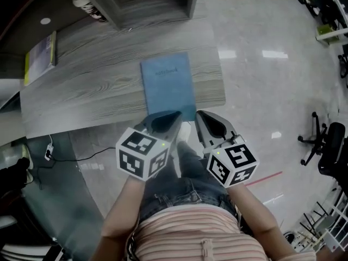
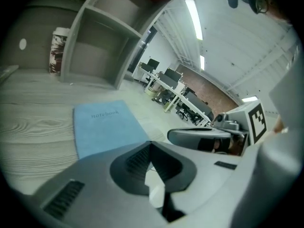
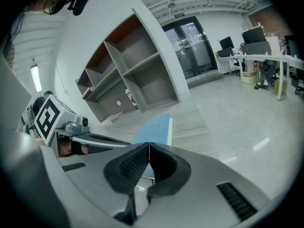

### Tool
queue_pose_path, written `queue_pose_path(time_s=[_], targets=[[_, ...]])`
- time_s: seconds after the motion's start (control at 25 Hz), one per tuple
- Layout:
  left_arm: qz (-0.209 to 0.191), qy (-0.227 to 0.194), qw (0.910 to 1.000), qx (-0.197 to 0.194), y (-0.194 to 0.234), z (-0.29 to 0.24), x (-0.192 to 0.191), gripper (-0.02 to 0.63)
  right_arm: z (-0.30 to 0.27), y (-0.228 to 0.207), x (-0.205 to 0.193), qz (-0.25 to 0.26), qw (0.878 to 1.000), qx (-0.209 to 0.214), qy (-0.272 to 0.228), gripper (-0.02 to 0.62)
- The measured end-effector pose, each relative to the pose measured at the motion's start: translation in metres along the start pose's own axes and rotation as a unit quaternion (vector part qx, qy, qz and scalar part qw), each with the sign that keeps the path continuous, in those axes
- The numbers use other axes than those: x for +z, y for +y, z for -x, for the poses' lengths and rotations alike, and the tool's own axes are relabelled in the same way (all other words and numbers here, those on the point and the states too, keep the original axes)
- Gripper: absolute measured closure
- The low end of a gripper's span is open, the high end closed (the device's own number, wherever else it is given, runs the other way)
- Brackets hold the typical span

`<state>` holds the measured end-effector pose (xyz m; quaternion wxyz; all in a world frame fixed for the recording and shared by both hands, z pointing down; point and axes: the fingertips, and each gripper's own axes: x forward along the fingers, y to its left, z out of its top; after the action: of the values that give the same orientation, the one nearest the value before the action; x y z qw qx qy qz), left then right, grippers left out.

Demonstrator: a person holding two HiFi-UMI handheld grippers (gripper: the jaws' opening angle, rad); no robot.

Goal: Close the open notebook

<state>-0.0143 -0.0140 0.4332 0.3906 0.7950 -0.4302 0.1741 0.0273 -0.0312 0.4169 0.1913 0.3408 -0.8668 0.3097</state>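
Blue notebook (image 1: 167,85) lying closed, cover up, flat on the grey wooden table (image 1: 98,88) at its near edge, below the shelf unit (image 1: 152,1). Both forearms reach forward from the torso, side by side. The left gripper (image 1: 175,115) and right gripper (image 1: 199,115) slope forward and downward, their tips aimed at the notebook's near end, with their marker cubes toward the body. Each gripper's jaws are pressed together with nothing between them. A yellow book (image 1: 41,52) lies at the table's far left.
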Motion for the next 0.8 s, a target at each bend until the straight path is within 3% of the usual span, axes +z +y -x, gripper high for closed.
queue_pose_path(time_s=[0.36,0.8], targets=[[-0.008,-0.093,0.9938,0.06,0.02,0.043,0.022,0.594,-0.002,0.021,0.017,0.021,0.999,0.034,-0.025,0.586],[-0.02,-0.179,0.9766,0.118,0.03,0.084,0.035,0.594,0.006,0.04,0.04,0.073,0.994,0.041,-0.072,0.588]])
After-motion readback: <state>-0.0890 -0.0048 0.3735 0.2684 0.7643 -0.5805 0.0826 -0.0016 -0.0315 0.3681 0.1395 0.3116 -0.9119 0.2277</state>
